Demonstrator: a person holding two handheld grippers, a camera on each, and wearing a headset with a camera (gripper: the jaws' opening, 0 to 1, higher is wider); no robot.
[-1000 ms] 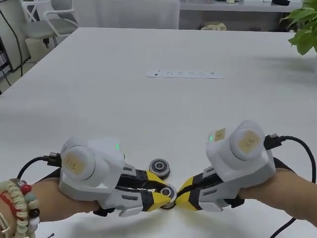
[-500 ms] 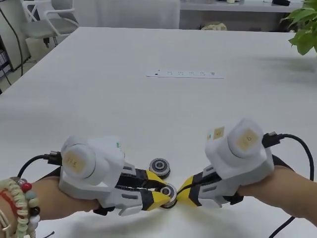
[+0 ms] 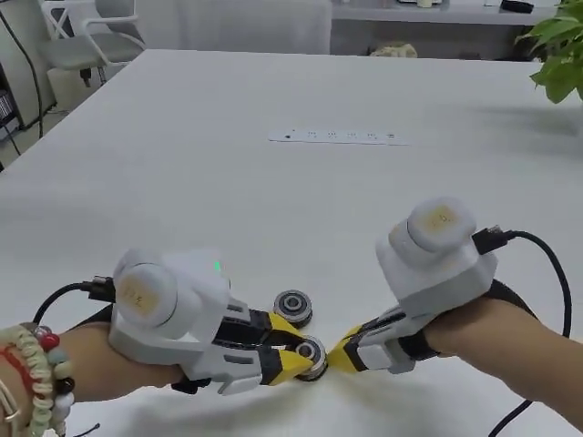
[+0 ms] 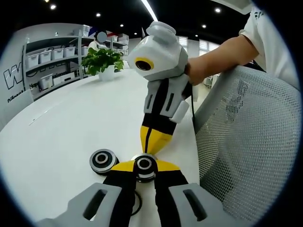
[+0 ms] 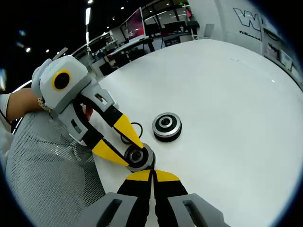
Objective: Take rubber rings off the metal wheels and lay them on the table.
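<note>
White bench (image 3: 273, 200) stretches away, with a power strip (image 3: 339, 137) at upper centre. At lower centre, the left gripper (image 3: 299, 360) has its jaws clenched around a small metal wheel (image 3: 311, 351). The right gripper (image 3: 342, 357), jaws pressed together, touches that wheel's rim from the right. A second wheel (image 3: 293, 307) sits just above, untouched.

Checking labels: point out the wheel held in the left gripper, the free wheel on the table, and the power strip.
held wheel (image 4: 144, 166), left gripper view, on its centre hub.
free wheel (image 5: 165, 124), right gripper view, on the hub of its top face.
power strip (image 3: 339, 137), head view, middle of its top face.
</note>
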